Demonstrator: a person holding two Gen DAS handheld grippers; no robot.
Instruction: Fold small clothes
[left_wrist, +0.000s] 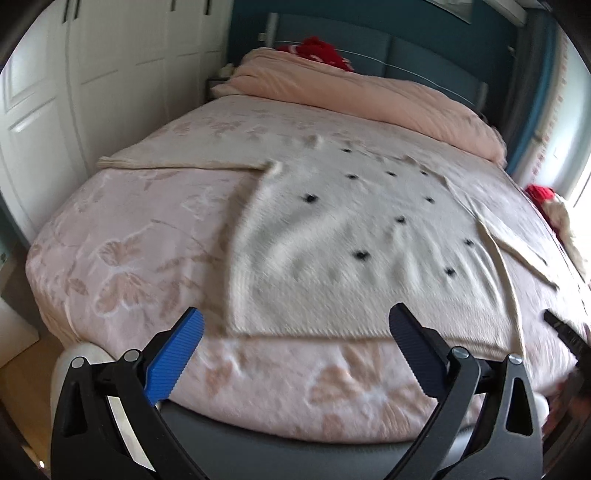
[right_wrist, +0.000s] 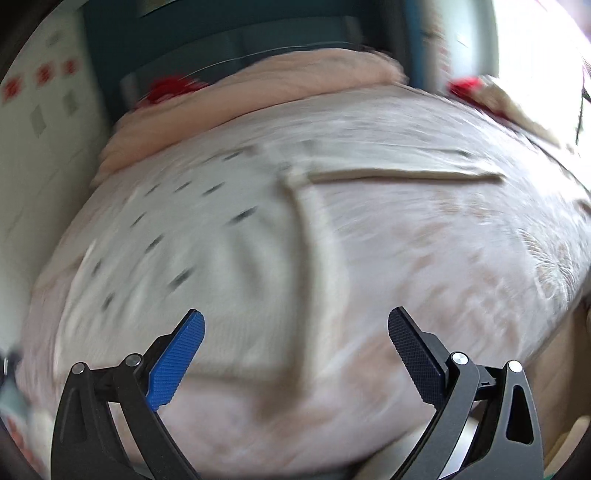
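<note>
A cream knitted sweater with black dots (left_wrist: 343, 236) lies flat on the pink floral bed (left_wrist: 122, 266); left tool (left_wrist: 295, 325) and right tool (right_wrist: 295, 325) gape wide, empty

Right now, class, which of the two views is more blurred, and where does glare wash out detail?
Right wrist view: heavy motion smear across the dotted sweater; glare whites out the top right corner. Left wrist view: sharper sweater, mild blur; window glare at the right edge.

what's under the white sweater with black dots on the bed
The sweater lies flat on the pink floral bedspread, which shows all round its edges. Whatever part of the bedspread sits directly beneath is covered, so nothing more can be told there.
</note>
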